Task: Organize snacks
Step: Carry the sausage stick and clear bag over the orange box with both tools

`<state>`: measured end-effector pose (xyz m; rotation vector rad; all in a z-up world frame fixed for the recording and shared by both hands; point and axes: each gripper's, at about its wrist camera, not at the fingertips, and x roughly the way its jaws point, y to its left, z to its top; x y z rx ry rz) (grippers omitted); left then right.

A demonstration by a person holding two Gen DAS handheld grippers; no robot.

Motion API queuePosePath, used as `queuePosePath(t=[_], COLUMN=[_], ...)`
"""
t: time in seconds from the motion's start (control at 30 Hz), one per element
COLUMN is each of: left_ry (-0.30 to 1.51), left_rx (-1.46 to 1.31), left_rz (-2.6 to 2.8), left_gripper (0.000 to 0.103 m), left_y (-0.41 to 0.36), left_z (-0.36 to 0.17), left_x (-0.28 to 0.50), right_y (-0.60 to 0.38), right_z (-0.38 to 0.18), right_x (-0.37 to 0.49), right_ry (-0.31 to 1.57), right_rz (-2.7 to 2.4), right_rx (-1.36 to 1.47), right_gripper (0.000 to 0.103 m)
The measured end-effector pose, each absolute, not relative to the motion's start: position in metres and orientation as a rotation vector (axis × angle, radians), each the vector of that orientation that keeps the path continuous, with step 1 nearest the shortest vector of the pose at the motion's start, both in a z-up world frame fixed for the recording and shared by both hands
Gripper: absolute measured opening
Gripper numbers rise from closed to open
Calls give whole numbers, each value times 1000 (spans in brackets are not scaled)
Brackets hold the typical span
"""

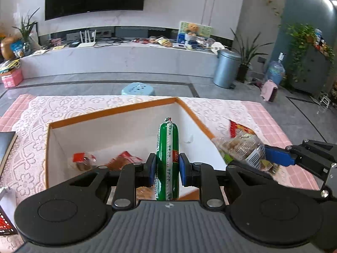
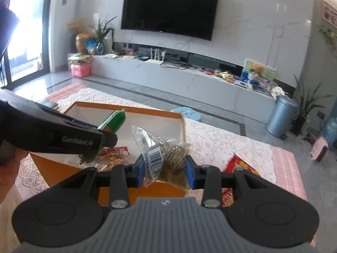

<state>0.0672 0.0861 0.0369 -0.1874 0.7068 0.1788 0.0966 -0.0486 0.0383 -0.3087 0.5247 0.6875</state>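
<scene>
Green wrapping marks the sausage (image 1: 167,158) clamped upright between the blue fingers (image 1: 151,169) of the left gripper (image 1: 167,169), hanging over the open orange-rimmed box (image 1: 111,113). The left wrist view looks straight down into that box and shows its white inner walls and two red-labelled snack packs (image 1: 84,160) lying on its floor, which the right wrist view mostly hides behind the left gripper's black body. From the right wrist, the same sausage appears tilted, its tip above the box's far wall.

Clear plastic wraps the snack bag (image 2: 164,156) with a barcode label, pinched between the blue fingers (image 2: 190,174) of the right gripper (image 2: 165,174), above the box's near right corner. The left wrist view shows this bag from the side, beside the box's right rim.

Both views show a red snack packet (image 2: 240,166) lying on the lace-covered worktop (image 1: 88,103) right of the box. Only the left wrist view shows a dark book (image 1: 6,145) at the worktop's left edge.
</scene>
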Motion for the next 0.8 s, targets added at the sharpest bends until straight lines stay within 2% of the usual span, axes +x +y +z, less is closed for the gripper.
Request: queuePosePath(t=[0.5,0.8], left_ry=[871,986], left_rx=[-180,-214], left_rz=[254,270], left_gripper=[24,24], left_y=[136,163], left_z=[-5,-29], left_x=[125,145], right_y=[35,78], right_z=[3,-29], right_x=[156,191], right_ry=[642,812], right_rz=[742,737], right_rx=[-490,-601], right_gripper=[37,36])
